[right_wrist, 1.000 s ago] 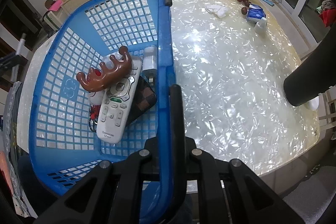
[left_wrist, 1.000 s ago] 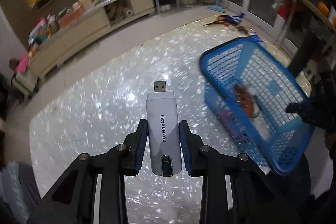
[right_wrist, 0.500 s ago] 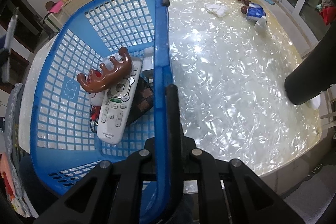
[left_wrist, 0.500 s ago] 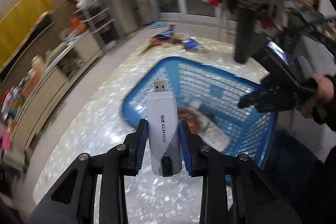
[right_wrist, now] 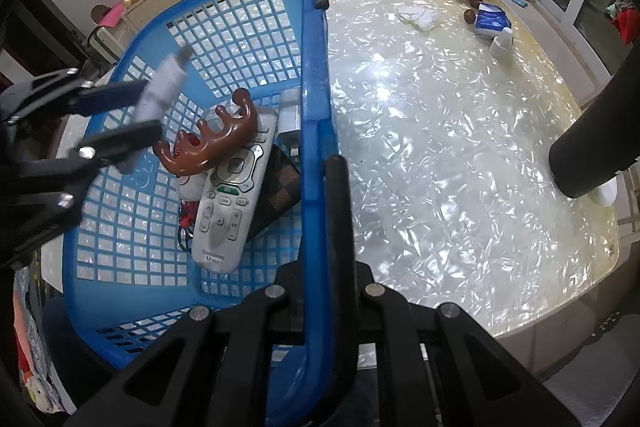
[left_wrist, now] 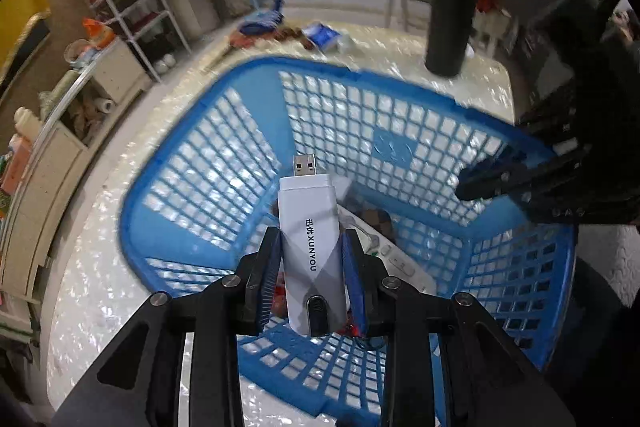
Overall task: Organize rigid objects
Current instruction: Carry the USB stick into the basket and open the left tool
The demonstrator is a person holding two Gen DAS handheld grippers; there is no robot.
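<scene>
Left gripper (left_wrist: 310, 265) fingers clamp a white USB dongle (left_wrist: 310, 239) above the blue basket (left_wrist: 200, 227), whose rim the right gripper (right_wrist: 320, 227) fingers pinch.

White USB dongle (left_wrist: 310, 247), plug forward, hangs above the blue mesh basket (left_wrist: 192, 227).

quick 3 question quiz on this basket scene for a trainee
1. True or false: the left gripper holds a USB stick over the basket.
2. What does the right gripper clamp? A) remote B) basket rim C) nothing
3. Name the brown item lying on the remote.

Key: 1 true; 2 B; 3 the antler-shaped piece.
</scene>
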